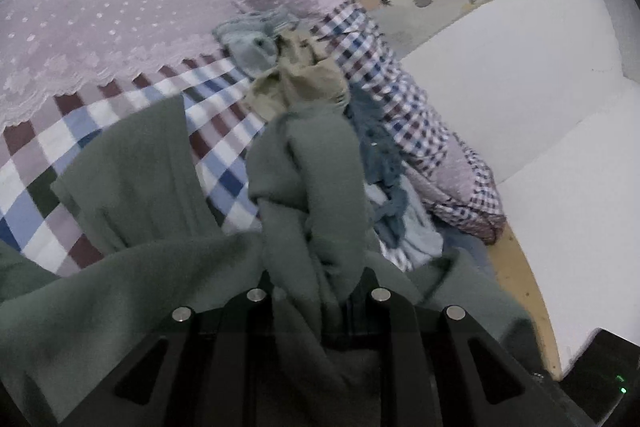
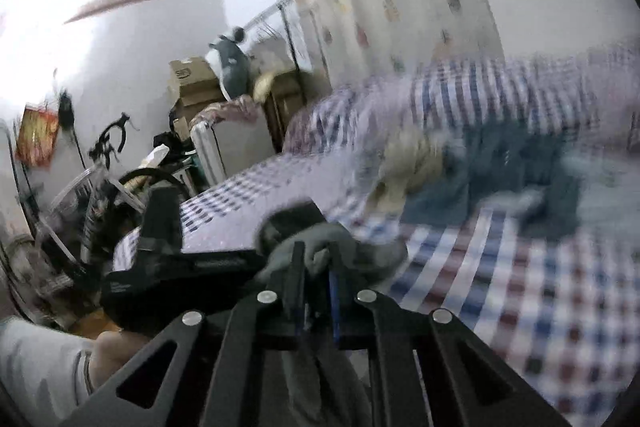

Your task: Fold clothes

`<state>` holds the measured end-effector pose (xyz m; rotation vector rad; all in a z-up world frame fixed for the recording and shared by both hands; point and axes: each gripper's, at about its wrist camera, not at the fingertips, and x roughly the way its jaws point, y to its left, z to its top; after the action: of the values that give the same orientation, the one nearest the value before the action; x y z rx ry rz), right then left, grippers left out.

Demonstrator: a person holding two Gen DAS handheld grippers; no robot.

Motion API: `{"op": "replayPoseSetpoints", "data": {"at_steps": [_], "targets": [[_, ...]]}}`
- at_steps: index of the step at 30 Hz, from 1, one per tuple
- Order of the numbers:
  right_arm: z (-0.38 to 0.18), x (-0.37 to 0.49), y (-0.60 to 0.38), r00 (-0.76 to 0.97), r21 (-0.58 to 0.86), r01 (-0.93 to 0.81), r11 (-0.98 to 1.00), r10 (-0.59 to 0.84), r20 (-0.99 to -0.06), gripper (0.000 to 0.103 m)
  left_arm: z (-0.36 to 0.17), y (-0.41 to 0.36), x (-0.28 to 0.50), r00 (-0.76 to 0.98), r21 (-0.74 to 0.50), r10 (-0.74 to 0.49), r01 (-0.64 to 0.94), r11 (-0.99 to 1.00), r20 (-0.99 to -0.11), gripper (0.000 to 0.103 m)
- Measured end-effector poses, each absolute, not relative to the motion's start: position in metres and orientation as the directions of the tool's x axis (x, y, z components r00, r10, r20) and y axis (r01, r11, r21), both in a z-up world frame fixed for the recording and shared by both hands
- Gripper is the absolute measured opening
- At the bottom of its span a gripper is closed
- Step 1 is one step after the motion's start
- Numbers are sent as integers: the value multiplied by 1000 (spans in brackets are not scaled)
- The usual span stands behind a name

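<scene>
Gripping one grey-green garment between them, the left gripper and right gripper are each clamped on bunched cloth above the checked bedspread; drawing apart evenly should spread it before folding.

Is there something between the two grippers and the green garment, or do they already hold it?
Nothing visible stands between. The left gripper and the right gripper are each shut on the green garment.
</scene>
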<state>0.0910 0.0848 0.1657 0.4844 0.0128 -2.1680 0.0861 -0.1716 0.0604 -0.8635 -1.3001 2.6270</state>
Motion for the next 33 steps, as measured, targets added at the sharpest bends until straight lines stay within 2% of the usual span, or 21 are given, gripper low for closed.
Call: {"op": "replayPoseSetpoints", "data": {"at_steps": [2,5,7,9,11,14,15,17,20,26,28,29,30,31,33], "targets": [[170,117,70,-449,65,860,-506,-812,-374,12,61,-179,88,-840,-756,291,194,-625,-457,18],[150,147,52,-259,-9,954,-298,-814,-520,17,49,-200,88,-820,-774,285,269,-573,-496,18],[132,156,46,-191,-19,974,-224,-781,-594,18,40,-212,87,-802,-787,300,306,-536,-516,18],[124,155,47,-101,37,986,-160,-767,-634,18,35,-217,88,-794,-792,309,319,-521,-523,18],[129,143,62,-56,113,982,-153,-800,-597,23,37,-217,90,-794,-780,300,314,-542,-529,18],[140,103,92,-64,284,935,-211,-890,-451,54,44,-214,93,-800,-765,292,291,-574,-524,18],[137,90,99,-99,326,909,-259,-895,-435,57,45,-213,93,-800,-761,293,284,-583,-523,18],[131,62,112,-168,409,844,-346,-896,-410,58,46,-212,94,-801,-758,293,278,-590,-522,18],[100,26,108,-205,526,726,-444,-869,-450,58,46,-211,95,-801,-758,295,275,-592,-521,18],[64,7,60,-99,618,665,-419,-870,-483,58,46,-209,97,-801,-758,298,270,-595,-519,18],[65,21,49,-100,558,712,-427,-848,-521,55,46,-208,97,-801,-757,299,268,-595,-518,18],[65,28,43,-105,523,735,-431,-835,-540,42,46,-208,97,-801,-757,300,267,-596,-518,18],[68,32,42,-132,497,745,-445,-829,-544,15,46,-208,97,-801,-758,300,267,-595,-519,18],[71,35,41,-159,469,755,-459,-822,-548,0,46,-208,97,-801,-758,299,268,-595,-519,18],[79,38,45,-214,436,759,-483,-818,-535,0,47,-210,99,-808,-762,291,273,-588,-513,18]]}}
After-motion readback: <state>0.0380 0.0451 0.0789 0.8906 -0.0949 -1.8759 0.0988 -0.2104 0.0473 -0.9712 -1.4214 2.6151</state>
